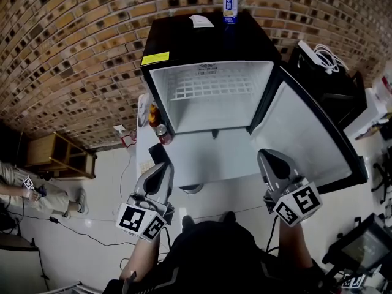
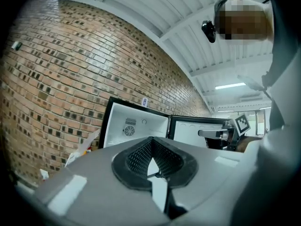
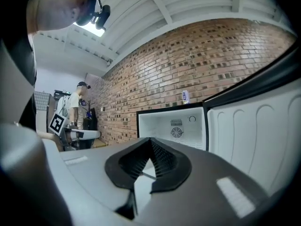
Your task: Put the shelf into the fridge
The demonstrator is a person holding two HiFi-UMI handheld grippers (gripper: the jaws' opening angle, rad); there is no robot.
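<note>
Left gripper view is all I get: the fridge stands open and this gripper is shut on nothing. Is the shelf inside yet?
Observer: Yes. The head view shows a white wire shelf sitting inside the fridge.
Operator: And the other hand?
Observer: In its own view the right gripper is shut, with nothing between its jaws.
Operator: Anything on top besides the can?
Observer: A slip of paper lies left of it.

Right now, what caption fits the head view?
Left gripper and right gripper, both shut and empty, face the open black fridge with a can on top.
</note>
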